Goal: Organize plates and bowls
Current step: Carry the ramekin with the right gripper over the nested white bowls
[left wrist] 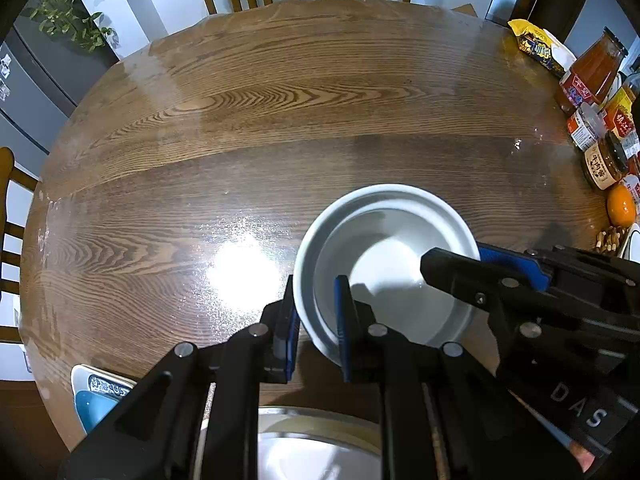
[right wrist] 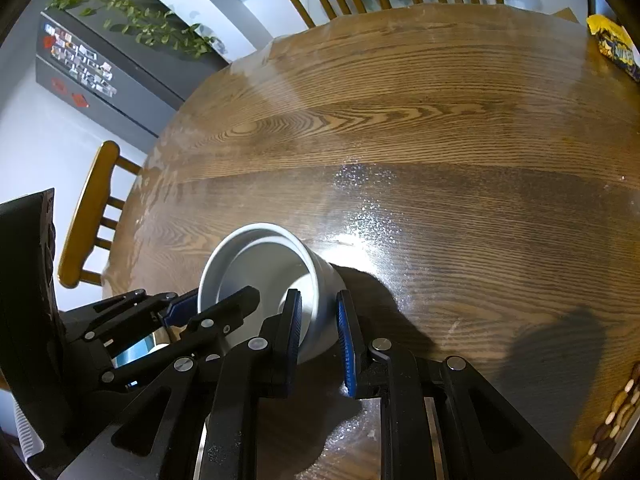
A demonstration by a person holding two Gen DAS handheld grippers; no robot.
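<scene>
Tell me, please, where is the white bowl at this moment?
The white bowl is over the near part of the wooden table, between the two grippers: the left gripper straddles its left rim, and the right gripper straddles its right wall.
</scene>
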